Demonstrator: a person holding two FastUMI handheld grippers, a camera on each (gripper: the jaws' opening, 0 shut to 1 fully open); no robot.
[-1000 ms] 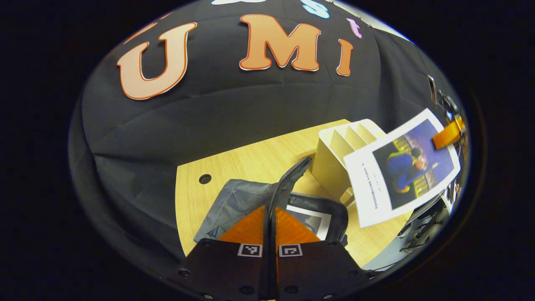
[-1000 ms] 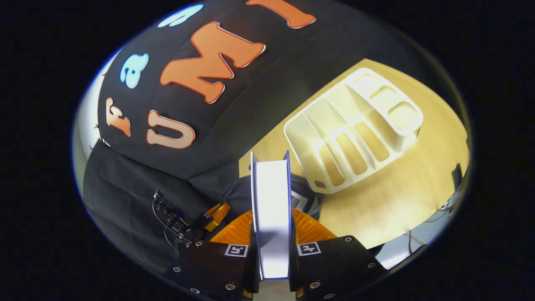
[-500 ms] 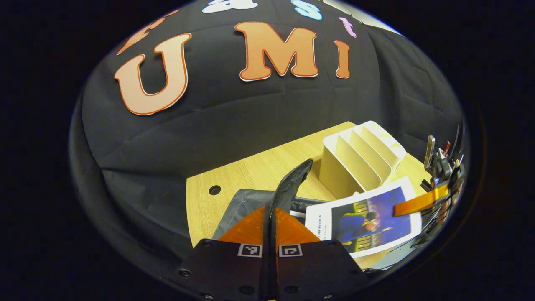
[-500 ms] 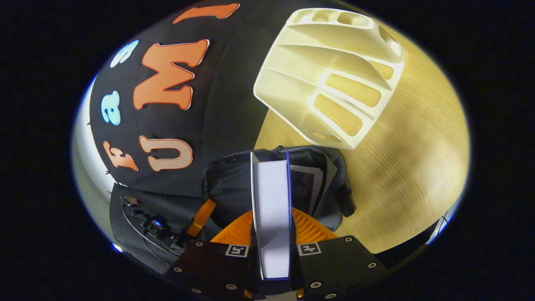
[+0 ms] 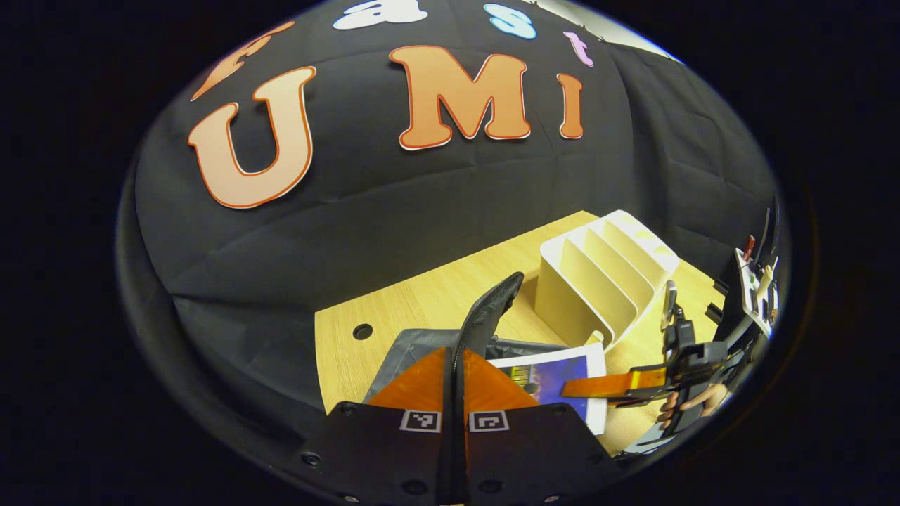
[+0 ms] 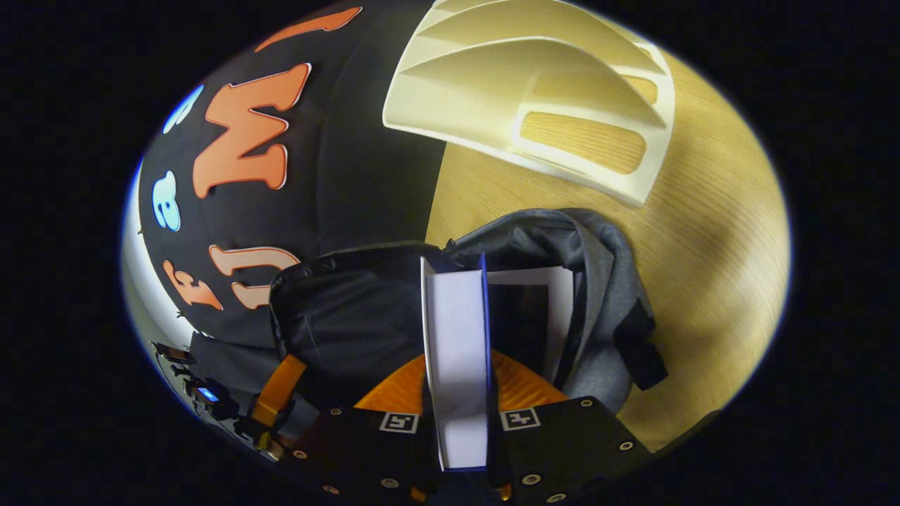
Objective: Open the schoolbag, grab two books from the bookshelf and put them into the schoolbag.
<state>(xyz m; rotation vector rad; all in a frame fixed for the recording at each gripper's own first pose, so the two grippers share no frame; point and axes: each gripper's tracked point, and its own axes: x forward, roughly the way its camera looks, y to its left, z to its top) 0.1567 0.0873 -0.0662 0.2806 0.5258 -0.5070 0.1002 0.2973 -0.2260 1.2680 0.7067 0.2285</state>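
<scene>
Right gripper (image 6: 457,393) clamped on book (image 6: 455,351) lower centre, over bag (image 6: 351,316) mouth. Left gripper (image 5: 453,383) pinching soft flap (image 5: 489,313). Book stiff, light; hold spine edge.

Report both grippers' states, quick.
Left gripper: shut on the schoolbag flap, holding it up.
Right gripper: shut on a book, over the open bag.

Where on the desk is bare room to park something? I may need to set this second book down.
Bare wood lies left of the schoolbag around the cable hole, and right of the bag below the bookshelf. Crowded: the bag mouth, with the held book and another inside.
</scene>
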